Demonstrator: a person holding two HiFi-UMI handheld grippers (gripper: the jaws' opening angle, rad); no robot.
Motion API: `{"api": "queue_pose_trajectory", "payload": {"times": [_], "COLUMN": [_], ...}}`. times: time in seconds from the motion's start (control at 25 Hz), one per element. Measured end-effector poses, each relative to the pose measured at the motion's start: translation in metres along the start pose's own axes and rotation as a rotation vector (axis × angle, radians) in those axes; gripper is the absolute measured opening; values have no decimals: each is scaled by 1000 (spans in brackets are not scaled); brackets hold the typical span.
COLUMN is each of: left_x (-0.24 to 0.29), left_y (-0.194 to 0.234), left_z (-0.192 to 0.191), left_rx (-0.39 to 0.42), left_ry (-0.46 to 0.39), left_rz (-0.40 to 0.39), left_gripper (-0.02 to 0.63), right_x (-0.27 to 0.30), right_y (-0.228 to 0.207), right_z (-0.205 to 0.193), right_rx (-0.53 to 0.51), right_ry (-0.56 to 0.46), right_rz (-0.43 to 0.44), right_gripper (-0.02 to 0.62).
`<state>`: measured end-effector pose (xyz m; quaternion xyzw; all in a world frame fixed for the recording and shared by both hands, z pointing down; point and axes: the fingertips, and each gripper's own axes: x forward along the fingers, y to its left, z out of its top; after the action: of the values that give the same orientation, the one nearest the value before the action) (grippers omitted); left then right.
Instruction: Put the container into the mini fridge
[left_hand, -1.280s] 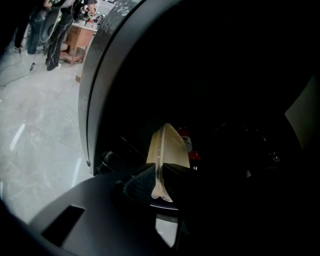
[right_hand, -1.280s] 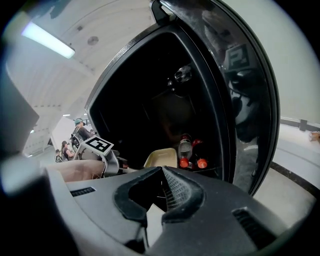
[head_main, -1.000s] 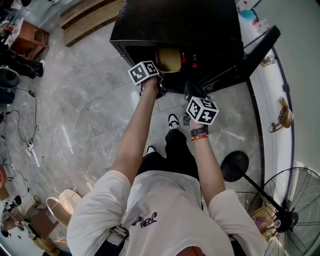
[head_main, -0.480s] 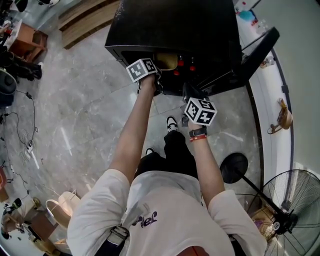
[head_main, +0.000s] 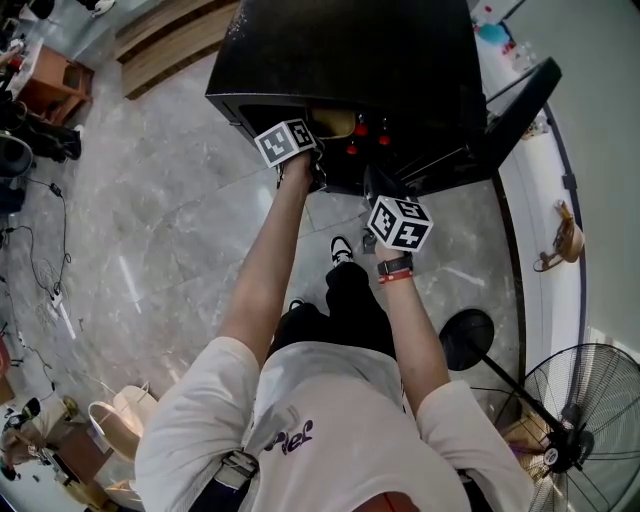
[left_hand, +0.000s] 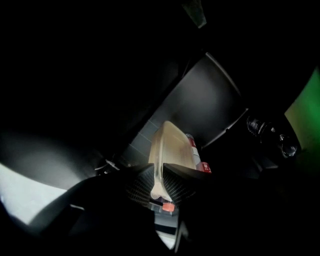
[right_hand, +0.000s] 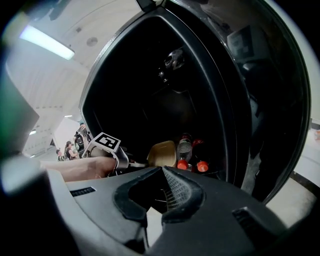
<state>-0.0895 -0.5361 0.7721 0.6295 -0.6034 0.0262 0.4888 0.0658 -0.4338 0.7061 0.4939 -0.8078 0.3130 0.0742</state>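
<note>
Left gripper (left_hand: 161, 186): jaws pinch the rim of the beige container (left_hand: 172, 145), reaching into the open black mini fridge (head_main: 350, 50).
Beige container: inside the fridge cavity, just beside red-capped bottles (right_hand: 190, 156).
Right gripper (right_hand: 163, 169): jaws pressed together on nothing, outside the opening.
Fridge door (head_main: 520, 95): swung wide on the person's right.
</note>
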Motion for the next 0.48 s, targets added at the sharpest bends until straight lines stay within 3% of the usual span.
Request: {"api": "queue_pose_trajectory", "payload": {"times": [0.24, 0.48], "left_x": [9, 14], "left_y": [0, 9], "left_z": [3, 6], "left_rx": [14, 71], "left_ry": [-50, -83], "left_rz": [8, 66], "left_gripper": [57, 69], "right_x": [2, 2], "right_y": [-7, -8], "right_z": [-8, -13], "right_rx": [6, 5], "right_ry": [10, 15], "right_rz": [-3, 0], "right_gripper": [15, 15]}}
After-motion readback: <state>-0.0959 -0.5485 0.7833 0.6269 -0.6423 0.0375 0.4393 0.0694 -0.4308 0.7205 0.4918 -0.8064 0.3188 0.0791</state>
